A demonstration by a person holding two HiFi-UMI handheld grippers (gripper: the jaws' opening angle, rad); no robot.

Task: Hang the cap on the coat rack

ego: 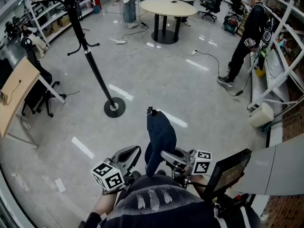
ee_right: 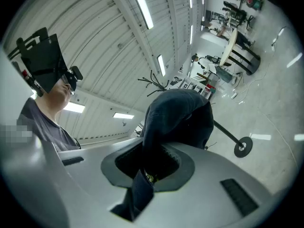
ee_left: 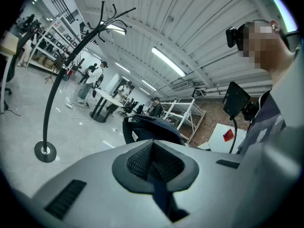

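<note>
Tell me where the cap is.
Head view, bottom centre: the cap, clamped between left gripper and right gripper; the coat rack stands ahead, upper left.

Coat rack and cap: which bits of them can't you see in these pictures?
- Coat rack: the head view's top edge cuts off its upper hooks. In the right gripper view the cap hides the middle of the pole.
- Cap: in the head view its lower end is hidden behind the person's chest. I can't make out its peak.
- Left claw: its own grey shell hides how much cap fabric it pinches.
</note>
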